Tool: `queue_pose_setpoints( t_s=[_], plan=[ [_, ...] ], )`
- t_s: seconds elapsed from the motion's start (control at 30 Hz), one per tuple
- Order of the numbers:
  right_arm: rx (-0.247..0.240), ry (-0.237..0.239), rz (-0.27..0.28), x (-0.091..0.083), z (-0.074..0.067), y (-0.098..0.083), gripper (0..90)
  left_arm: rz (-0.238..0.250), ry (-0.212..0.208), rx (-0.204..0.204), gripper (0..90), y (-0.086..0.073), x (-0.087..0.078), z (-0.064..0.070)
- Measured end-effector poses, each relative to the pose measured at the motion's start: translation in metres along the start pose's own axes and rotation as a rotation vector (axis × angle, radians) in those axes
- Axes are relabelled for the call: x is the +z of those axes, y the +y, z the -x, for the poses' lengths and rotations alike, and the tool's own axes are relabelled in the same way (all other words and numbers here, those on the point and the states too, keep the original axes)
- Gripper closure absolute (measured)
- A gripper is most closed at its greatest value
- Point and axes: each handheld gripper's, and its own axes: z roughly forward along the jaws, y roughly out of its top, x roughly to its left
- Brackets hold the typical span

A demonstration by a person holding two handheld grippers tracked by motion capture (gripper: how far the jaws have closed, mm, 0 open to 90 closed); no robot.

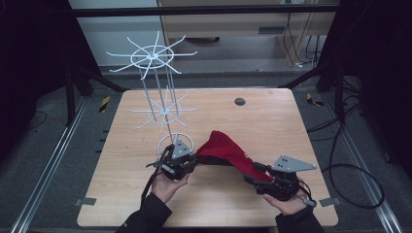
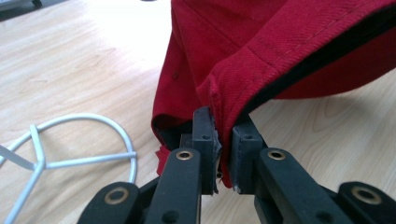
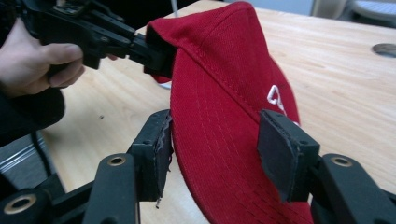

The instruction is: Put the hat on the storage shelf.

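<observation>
A: Left gripper point(image 2: 223, 140) is clamped on the back edge of the red cotton baseball cap point(image 1: 228, 151), lower middle of the frame. Right gripper point(image 3: 212, 154)?

B: Jaws wide, straddling the cap without pinching it.

A: So it's lifted, but not hung on the white wire rack point(image 1: 160, 92), upper left.

B: Right; the white lettering is half hidden.

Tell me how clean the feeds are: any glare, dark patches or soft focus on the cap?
High view: dim and dark at both sides, the table evenly lit, the red cap small. Left gripper view: glare whitens the wood at the top, the cap's weave sharp near the left gripper. Right gripper view: cap crisp, far background soft, right gripper slightly blurred.
</observation>
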Motion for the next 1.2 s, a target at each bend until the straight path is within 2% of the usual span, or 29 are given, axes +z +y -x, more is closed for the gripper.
queue_pose_setpoints(
  t_s=[0.1,0.27,0.37,0.43,0.5,0.57,0.6,0.67,0.77,0.93,1.03,1.1,1.13,1.17,1.2],
  plan=[
    [-0.014,0.008,-0.013,0.000,-0.004,0.000,45.5,-0.006,-0.002,-0.001,82.5,-0.005,0.000,0.001],
    [0.001,0.034,-0.041,0.001,-0.010,0.000,44.1,-0.014,-0.004,0.003,82.5,-0.010,-0.003,0.001],
    [0.010,0.055,-0.037,0.003,-0.012,0.001,52.1,-0.018,-0.009,0.009,82.6,-0.014,-0.006,0.001],
    [0.005,0.062,-0.027,0.006,-0.013,-0.001,52.6,-0.020,-0.008,0.008,82.6,-0.016,-0.006,0.002],
    [0.009,0.071,-0.040,0.009,-0.015,-0.003,53.1,-0.024,-0.006,0.003,82.6,-0.019,-0.007,0.001],
    [0.023,0.099,-0.060,0.010,-0.016,-0.004,63.4,-0.029,-0.006,0.004,82.6,-0.022,-0.009,-0.001],
    [0.021,0.097,-0.073,0.011,-0.016,-0.005,62.5,-0.032,-0.006,0.002,82.6,-0.023,-0.009,-0.002],
    [0.000,0.066,-0.102,0.011,-0.017,-0.007,70.2,-0.036,-0.005,-0.001,82.6,-0.026,-0.010,-0.003],
    [-0.003,0.044,-0.133,0.016,-0.016,-0.015,77.5,-0.040,-0.015,-0.002,82.6,-0.031,-0.009,-0.003],
    [-0.007,0.027,-0.220,0.033,-0.014,-0.037,87.4,-0.077,-0.018,0.032,82.6,-0.039,-0.002,0.005],
    [-0.013,0.011,-0.267,0.041,-0.012,-0.048,87.5,-0.087,-0.007,0.049,82.0,-0.043,0.001,0.007],
    [-0.013,0.006,-0.265,0.044,-0.011,-0.049,84.7,-0.088,0.012,0.061,78.5,-0.045,-0.001,0.007],
    [-0.014,0.001,-0.250,0.044,-0.011,-0.048,82.6,-0.096,0.030,0.074,74.3,-0.047,-0.004,0.005],
    [-0.014,0.001,-0.250,0.044,-0.011,-0.048,82.6,-0.096,0.030,0.074,68.3,-0.047,-0.004,0.005],
    [-0.020,-0.013,-0.196,0.042,-0.010,-0.041,77.3,-0.102,0.042,0.074,64.7,-0.050,-0.007,0.003]
  ],
)
